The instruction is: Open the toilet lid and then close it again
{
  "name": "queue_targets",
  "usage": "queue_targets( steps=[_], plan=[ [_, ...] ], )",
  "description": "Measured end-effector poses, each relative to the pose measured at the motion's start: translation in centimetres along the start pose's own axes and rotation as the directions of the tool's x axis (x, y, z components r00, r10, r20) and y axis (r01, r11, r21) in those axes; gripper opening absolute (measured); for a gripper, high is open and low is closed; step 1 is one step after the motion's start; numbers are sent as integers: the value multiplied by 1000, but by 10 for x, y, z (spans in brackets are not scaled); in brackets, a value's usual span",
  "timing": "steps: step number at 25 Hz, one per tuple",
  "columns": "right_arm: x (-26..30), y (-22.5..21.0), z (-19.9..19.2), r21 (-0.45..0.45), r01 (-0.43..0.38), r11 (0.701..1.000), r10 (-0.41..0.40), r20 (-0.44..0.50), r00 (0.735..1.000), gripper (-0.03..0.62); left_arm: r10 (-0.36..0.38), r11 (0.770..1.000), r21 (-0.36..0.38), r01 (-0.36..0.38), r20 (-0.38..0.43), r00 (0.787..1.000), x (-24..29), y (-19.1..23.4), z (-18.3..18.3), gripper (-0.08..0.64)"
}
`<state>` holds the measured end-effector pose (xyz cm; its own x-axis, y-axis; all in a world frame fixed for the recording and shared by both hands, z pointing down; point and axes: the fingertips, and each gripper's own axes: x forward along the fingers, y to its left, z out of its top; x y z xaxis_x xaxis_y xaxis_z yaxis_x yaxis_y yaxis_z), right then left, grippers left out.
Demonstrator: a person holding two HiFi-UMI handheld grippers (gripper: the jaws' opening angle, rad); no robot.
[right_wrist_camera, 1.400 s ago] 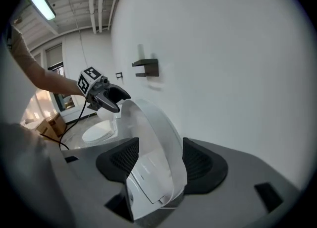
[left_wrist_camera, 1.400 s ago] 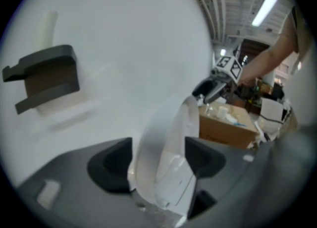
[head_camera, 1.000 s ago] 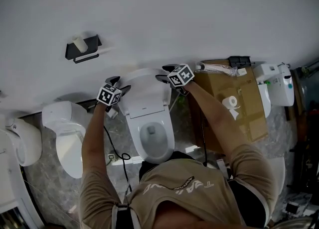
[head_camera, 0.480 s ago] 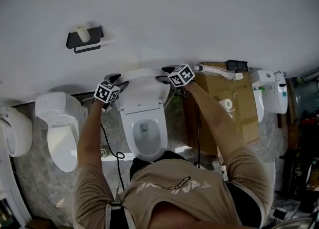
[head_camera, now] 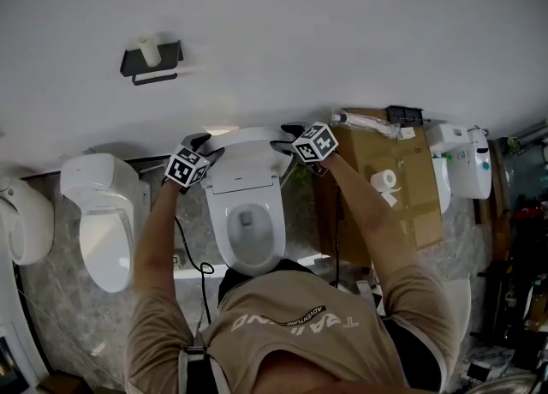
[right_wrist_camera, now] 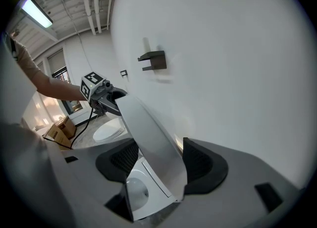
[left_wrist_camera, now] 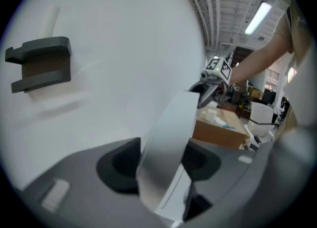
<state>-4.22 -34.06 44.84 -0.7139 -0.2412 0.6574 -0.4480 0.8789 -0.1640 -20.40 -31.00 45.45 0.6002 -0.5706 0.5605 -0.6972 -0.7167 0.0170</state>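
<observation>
The white toilet lid (head_camera: 246, 138) stands raised over the open bowl (head_camera: 250, 228), close to the wall. My left gripper (head_camera: 205, 146) holds the lid's left edge. Its jaws have just been closing, and in the left gripper view the lid's edge (left_wrist_camera: 168, 147) fills the gap between the dark pads (left_wrist_camera: 119, 165). My right gripper (head_camera: 285, 137) is shut on the lid's right edge. The lid (right_wrist_camera: 148, 138) stands between its pads (right_wrist_camera: 203, 165). Each gripper view shows the other gripper at the lid's far edge: the right gripper (left_wrist_camera: 204, 92) and the left gripper (right_wrist_camera: 110, 99).
A second toilet (head_camera: 103, 221) stands to the left, with another white fixture (head_camera: 26, 221) at the far left. A cardboard box (head_camera: 402, 182) with a paper roll (head_camera: 381, 180) stands on the right. A black holder (head_camera: 151, 58) is on the wall. A cable (head_camera: 193, 264) lies on the floor.
Both grippers and the lid's top edge have come a little away from the wall toward me. The head view has shifted slightly.
</observation>
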Motion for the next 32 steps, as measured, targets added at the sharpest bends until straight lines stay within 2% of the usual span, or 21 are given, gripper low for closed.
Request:
queue_targets(
  steps=[6, 10, 20, 25, 28, 32],
  plan=[
    [-13, 29, -19, -53, -46, 998, 44, -33, 998, 244, -65, 997, 49, 66, -22, 998, -12, -29, -13, 249],
    [-24, 48, -32, -68, -79, 995, 77, -24, 997, 250, -77, 995, 69, 78, -16, 997, -21, -51, -22, 255],
    [-41, 90, -68, -133, -17, 991, 12, -40, 999, 252, -111, 984, 135, 114, -34, 993, -37, -98, -48, 268],
    [-52, 107, -82, -196, 36, 980, -47, -54, 997, 250, -73, 985, 157, 76, -24, 997, -42, -111, -56, 268],
    [-61, 121, -89, -153, 31, 988, -38, -43, 998, 250, -46, 987, 156, 47, -15, 999, -44, -115, -62, 268],
    [-73, 135, -94, -30, 55, 998, -53, 40, 998, 250, -55, 979, 197, 61, -36, 998, -50, -134, -72, 267]
  ],
)
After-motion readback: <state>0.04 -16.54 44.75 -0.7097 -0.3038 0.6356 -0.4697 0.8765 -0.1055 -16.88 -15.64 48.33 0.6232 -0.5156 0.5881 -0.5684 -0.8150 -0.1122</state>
